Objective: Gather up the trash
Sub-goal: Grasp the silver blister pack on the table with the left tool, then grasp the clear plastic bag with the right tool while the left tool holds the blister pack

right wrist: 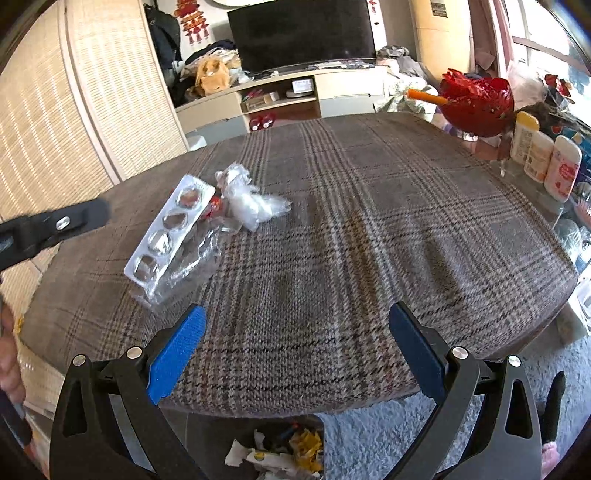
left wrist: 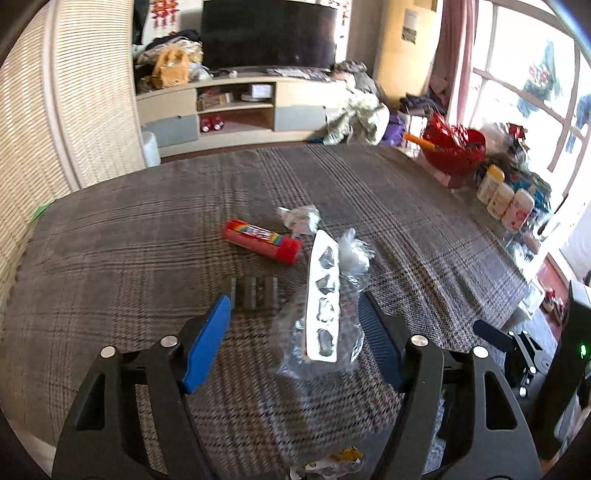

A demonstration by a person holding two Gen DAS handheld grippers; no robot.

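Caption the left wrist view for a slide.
Open left gripper hovers over a white blister pack on clear plastic wrap, red tube beyond, on plaid cloth.

From each wrist we look down and forward across the plaid table (left wrist: pixel 406 229), close above its near edge; both views share the blister pack (left wrist: pixel 322 295) and television (right wrist: pixel 301 33) beyond the table.

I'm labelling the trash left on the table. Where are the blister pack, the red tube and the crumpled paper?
blister pack (left wrist: pixel 323 295): left wrist view, on its white backing between two pockets.
red tube (left wrist: pixel 263 242): left wrist view, middle of its body.
crumpled paper (left wrist: pixel 301 218): left wrist view, centre of the wad.
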